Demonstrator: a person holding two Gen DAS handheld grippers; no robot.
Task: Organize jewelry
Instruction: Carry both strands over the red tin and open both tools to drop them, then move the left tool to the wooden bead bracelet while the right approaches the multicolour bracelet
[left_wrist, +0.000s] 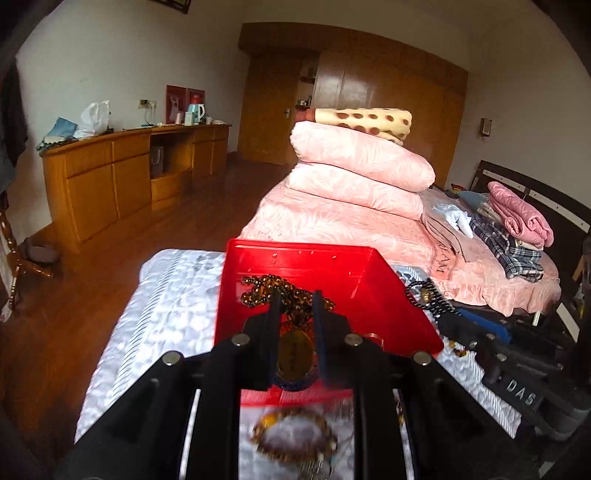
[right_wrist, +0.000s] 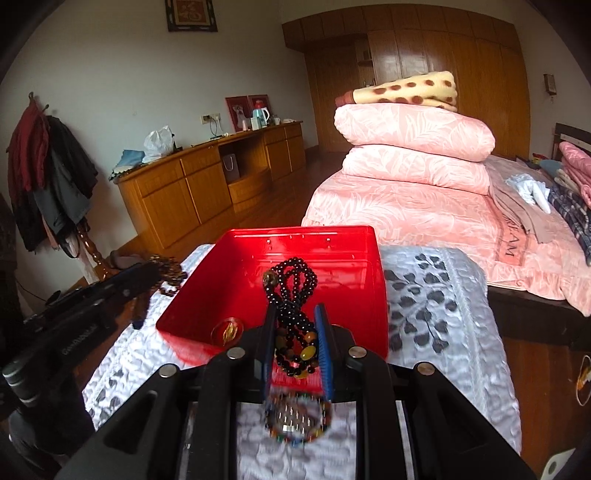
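Note:
A red plastic box (left_wrist: 332, 266) stands on a white quilted cloth (left_wrist: 166, 295); it also shows in the right wrist view (right_wrist: 258, 258). My left gripper (left_wrist: 297, 306) is shut on a brown beaded necklace (left_wrist: 266, 288) with an oval amber pendant (left_wrist: 293, 354), held over the box. My right gripper (right_wrist: 295, 317) is shut on a black beaded necklace (right_wrist: 295, 280) with coloured beads, also over the box. A small amber pendant (right_wrist: 227, 330) lies inside the box. A beaded bracelet (left_wrist: 295, 435) lies blurred on the cloth below the left gripper, another bracelet (right_wrist: 297, 417) below the right.
A pink bed (left_wrist: 332, 218) with stacked folded quilts (left_wrist: 362, 162) lies beyond the cloth. A wooden sideboard (left_wrist: 129, 173) stands along the left wall. Folded clothes (left_wrist: 517, 221) lie on the bed at right. Coats (right_wrist: 48, 177) hang at far left.

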